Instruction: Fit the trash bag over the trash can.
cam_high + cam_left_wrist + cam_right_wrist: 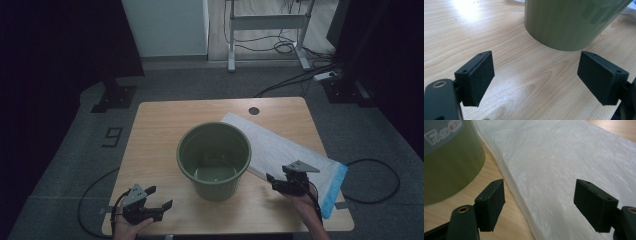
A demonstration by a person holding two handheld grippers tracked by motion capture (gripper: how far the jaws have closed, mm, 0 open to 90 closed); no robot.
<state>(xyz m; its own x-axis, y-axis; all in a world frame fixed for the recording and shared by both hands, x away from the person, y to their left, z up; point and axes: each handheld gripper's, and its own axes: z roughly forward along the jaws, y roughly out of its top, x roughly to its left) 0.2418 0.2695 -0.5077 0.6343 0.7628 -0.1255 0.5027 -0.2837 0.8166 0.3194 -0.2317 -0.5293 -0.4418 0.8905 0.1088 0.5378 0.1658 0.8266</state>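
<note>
An olive-green plastic bin (214, 159) stands upright and empty in the middle of the wooden table (160, 130). To its right lies a flat folded white plastic bag (287, 150) with a blue edge (334, 192). My left gripper (159, 197) is open at the table's front left, pointing at the bin's base (569, 25), nothing between its jaws. My right gripper (278, 181) is open just right of the bin, low over the near edge of the white bag (564, 170); the bin's wall (449, 162) with a grey label is at that view's left.
A round cable hole (254, 110) sits at the table's far edge. Grey carpet surrounds the table, with cables (372, 180) on the floor at right and a white desk frame (267, 30) beyond.
</note>
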